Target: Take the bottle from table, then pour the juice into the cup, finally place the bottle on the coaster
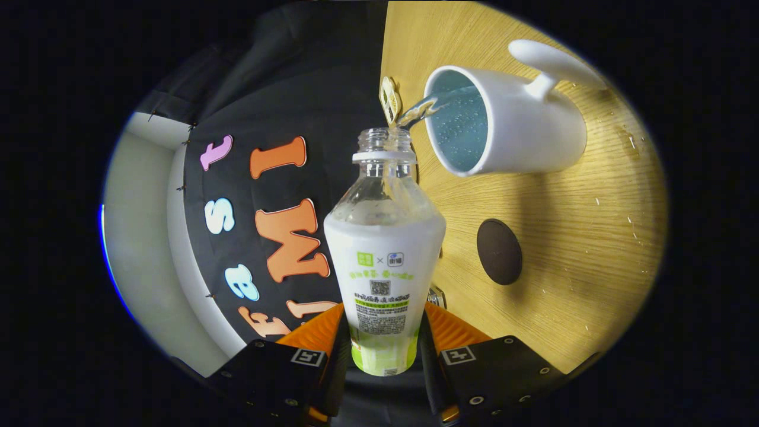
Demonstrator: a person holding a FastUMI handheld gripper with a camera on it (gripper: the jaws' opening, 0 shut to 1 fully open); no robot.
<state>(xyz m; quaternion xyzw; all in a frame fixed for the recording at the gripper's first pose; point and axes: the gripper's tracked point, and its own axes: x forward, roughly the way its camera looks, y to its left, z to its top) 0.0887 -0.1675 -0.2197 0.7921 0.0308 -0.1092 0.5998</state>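
Note:
My gripper is shut on a clear plastic bottle with a white and green label, held between both fingers near its base. The whole view is rolled sideways, so the bottle is tipped over. A thin stream of liquid runs from the open bottle mouth into a white mug with a pale blue inside, standing on the wooden table. The mug's handle points away from the bottle. A round dark brown coaster lies on the table between the mug and my fingers.
A small white and gold tag sits at the table's edge by the bottle mouth. Small droplets or specks dot the wood beyond the mug. The black booth wall stands beside the table edge, with a pale wall further off.

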